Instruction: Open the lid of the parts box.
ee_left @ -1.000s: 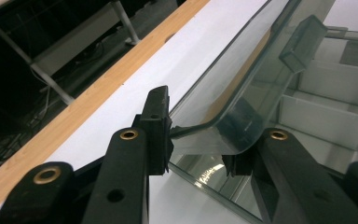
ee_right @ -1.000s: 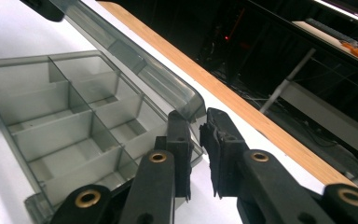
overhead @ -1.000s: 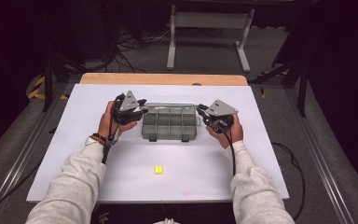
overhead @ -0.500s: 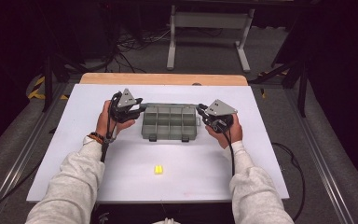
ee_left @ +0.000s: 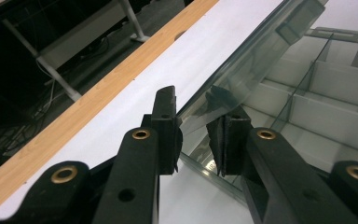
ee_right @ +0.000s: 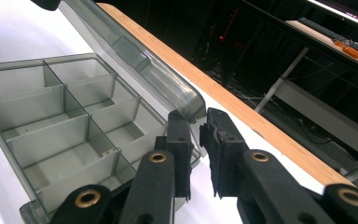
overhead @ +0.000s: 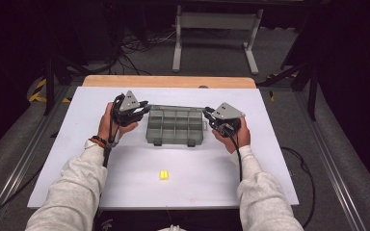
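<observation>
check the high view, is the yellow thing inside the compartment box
No, the yellow thing lies on the white table, apart from the compartment box and nearer the person.

The left gripper (ee_left: 193, 135) reaches in from the bottom, its two black jaws set on either side of the clear lid (ee_left: 242, 79) of the box (ee_left: 326, 107). They have just been closing, the lid's edge between them. Right of the lid lie empty compartments. Left of it runs the white bench (ee_left: 135, 88), with a wooden edge.
</observation>
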Demonstrator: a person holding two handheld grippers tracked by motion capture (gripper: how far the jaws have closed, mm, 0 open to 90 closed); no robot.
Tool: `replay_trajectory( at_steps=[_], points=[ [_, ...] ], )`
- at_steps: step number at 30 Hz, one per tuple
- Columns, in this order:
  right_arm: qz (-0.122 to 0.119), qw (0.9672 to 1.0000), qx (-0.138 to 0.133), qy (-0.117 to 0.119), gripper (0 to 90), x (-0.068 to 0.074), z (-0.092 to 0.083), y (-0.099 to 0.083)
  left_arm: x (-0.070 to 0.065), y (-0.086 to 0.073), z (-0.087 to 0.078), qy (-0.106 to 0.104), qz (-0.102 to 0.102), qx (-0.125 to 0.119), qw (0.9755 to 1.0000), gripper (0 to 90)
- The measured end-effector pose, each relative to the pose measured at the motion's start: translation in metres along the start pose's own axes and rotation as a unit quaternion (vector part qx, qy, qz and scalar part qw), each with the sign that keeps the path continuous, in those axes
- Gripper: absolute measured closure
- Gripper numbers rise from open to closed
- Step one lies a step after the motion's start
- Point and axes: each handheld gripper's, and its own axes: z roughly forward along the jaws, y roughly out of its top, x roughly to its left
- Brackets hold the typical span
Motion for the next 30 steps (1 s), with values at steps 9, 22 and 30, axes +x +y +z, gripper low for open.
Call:
replay_trajectory(
  at_steps=[9,22,30],
  points=[
    [-0.007,1.0000,0.004,-0.006,79.9,0.001,-0.004,0.005,-0.001,0.006,-0.005,-0.003,0.013,0.001,0.9999,75.9],
    [0.009,0.9999,0.004,-0.006,77.6,-0.005,0.004,0.012,0.005,0.013,-0.005,-0.011,0.009,-0.009,0.9999,74.5],
    [0.017,0.9998,0.006,-0.003,78.7,-0.007,0.001,0.011,0.000,0.017,-0.014,-0.019,0.024,-0.014,0.9994,75.5]
  ],
)
